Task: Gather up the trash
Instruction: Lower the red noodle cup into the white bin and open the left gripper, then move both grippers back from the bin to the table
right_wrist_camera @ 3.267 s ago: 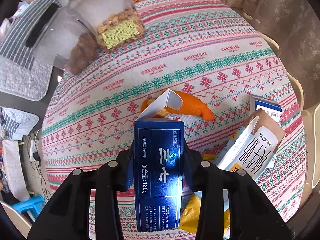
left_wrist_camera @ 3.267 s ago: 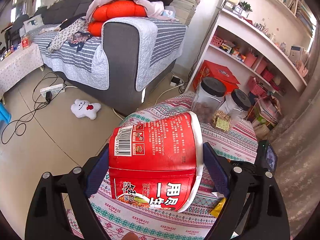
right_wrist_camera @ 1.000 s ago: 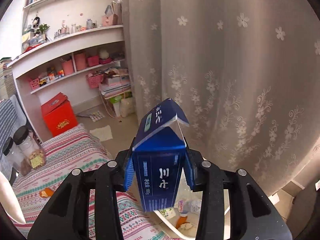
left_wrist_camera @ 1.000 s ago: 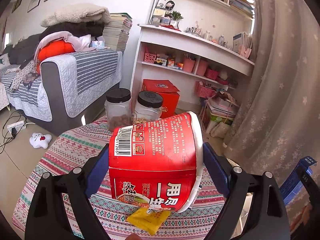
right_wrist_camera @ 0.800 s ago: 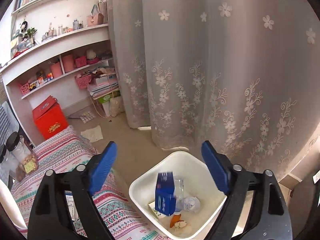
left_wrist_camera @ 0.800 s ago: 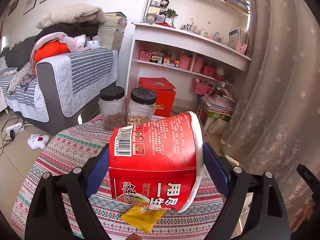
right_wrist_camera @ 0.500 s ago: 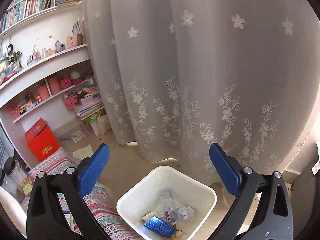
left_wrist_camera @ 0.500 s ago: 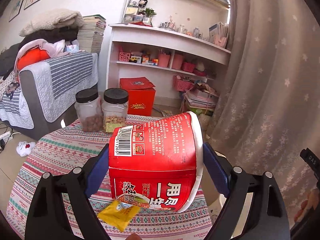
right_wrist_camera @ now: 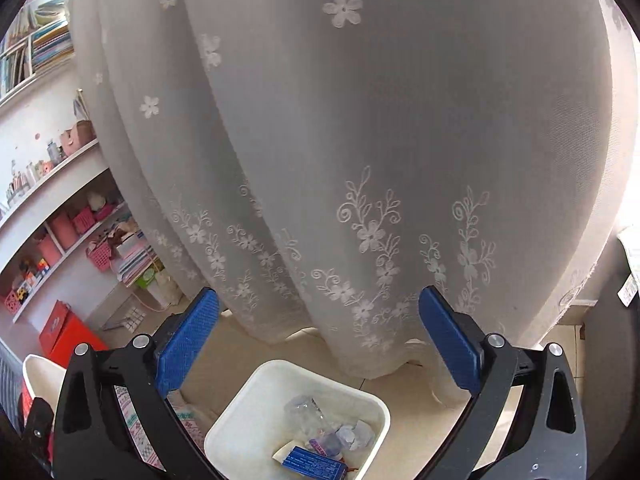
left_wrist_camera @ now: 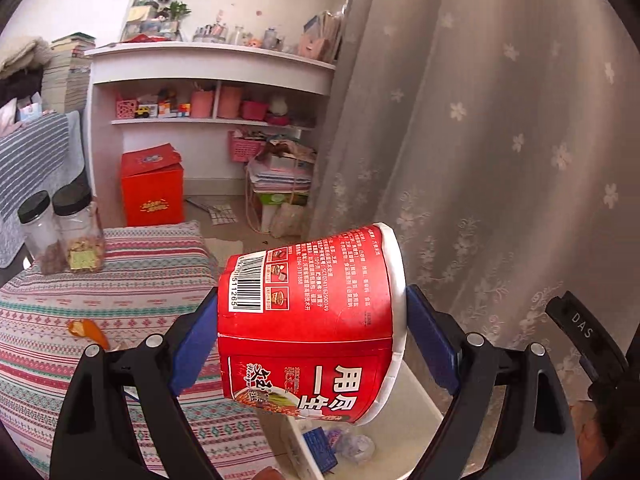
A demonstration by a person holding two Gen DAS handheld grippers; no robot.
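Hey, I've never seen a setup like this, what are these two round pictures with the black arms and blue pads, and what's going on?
Each picture comes from a fisheye camera mounted on a hand-held gripper that a person carries, looking out along its two fingers. There is no robot arm. In the left view, the left hand-held gripper is shut on a red instant noodle cup, above a white bin. Beside it is a table with a patterned cloth, two jars and an orange scrap. In the right view, the right hand-held gripper is open and empty above the same white bin, where a blue carton already lies.
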